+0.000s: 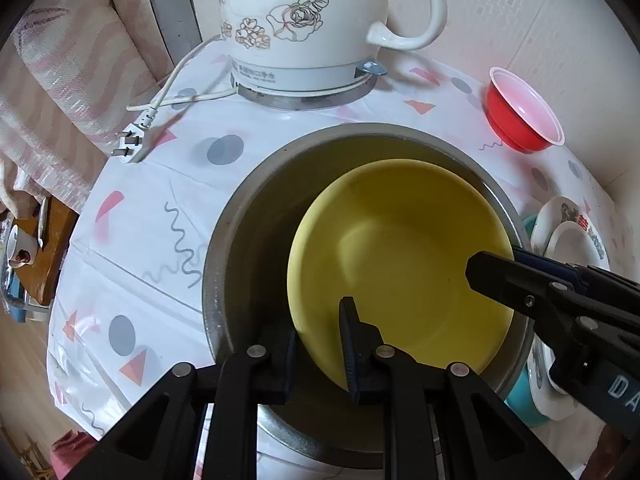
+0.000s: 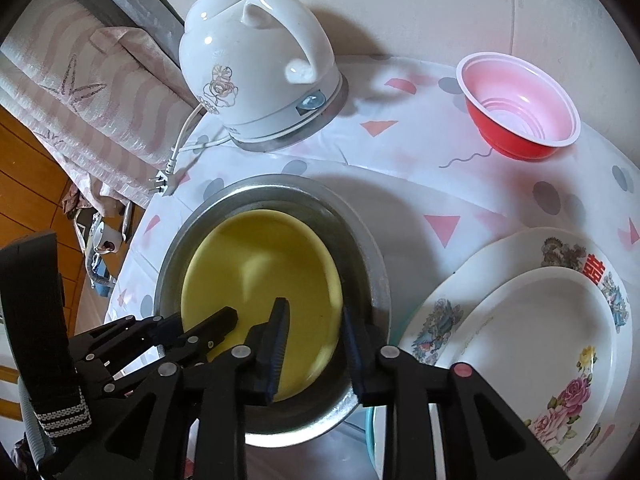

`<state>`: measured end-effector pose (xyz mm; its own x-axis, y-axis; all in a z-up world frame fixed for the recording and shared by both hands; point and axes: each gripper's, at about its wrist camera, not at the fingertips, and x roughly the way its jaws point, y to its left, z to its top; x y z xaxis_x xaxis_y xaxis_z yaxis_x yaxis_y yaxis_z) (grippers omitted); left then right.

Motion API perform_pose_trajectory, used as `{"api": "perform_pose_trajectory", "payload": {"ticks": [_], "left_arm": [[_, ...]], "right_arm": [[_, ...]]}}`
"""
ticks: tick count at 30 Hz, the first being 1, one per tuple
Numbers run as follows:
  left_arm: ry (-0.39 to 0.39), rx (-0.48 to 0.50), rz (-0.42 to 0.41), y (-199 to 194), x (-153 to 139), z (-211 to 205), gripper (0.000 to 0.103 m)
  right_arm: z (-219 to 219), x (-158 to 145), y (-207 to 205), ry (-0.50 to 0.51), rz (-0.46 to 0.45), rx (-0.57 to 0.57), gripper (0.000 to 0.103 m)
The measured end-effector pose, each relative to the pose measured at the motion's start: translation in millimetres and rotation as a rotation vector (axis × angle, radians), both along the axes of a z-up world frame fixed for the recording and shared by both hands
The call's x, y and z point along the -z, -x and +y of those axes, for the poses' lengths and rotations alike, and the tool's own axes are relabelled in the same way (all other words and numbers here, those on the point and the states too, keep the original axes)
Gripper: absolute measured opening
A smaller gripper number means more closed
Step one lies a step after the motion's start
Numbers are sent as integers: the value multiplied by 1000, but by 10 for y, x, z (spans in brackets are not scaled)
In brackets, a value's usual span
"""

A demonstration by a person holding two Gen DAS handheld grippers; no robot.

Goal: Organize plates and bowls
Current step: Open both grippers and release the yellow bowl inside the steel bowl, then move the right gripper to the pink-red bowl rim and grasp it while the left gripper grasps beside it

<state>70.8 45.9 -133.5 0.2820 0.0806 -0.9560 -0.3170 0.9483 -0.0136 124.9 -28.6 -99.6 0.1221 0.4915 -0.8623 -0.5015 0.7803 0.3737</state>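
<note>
Both sets of jaws stand a little apart, each straddling the rim of the yellow bowl without pressing it: the left gripper at the near edge, the right gripper at the side towards the plates. The yellow bowl sits tilted inside the metal basin, leaning to one side. Beyond the metal basin stands a white kettle with its plug loose on the patterned table. Beside the basin lie stacked flowered plates; a red bowl stands further back.
</note>
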Motion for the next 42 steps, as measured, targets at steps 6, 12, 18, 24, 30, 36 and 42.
{"api": "perform_pose_trajectory", "payload": {"ticks": [6,12,18,24,30,36,42], "left_arm": [[-19,0,-31,-23,-70,-15,44],[-34,-7,-58,-67,-172,-3,52],[-15,-28,-85,-95,-262,35,62],[-2,-16,-106,-136,-337,-29,70],[14,-3,-118,-208,-391,-101,75],[30,5,-115,-274,-410,-144,75],[45,8,-117,-354,-433,-165,77]], "right_arm": [[25,-50,-1,3,-38,-19,33],[-57,-122,-78,-43,-34,13,33],[-205,-203,-194,-76,-37,70,33],[-392,-210,-305,-91,-35,124,33],[-652,-215,-439,-97,-36,200,33],[-960,-218,-670,-106,-41,300,33],[-1363,-199,-1015,-132,-38,439,34]]}}
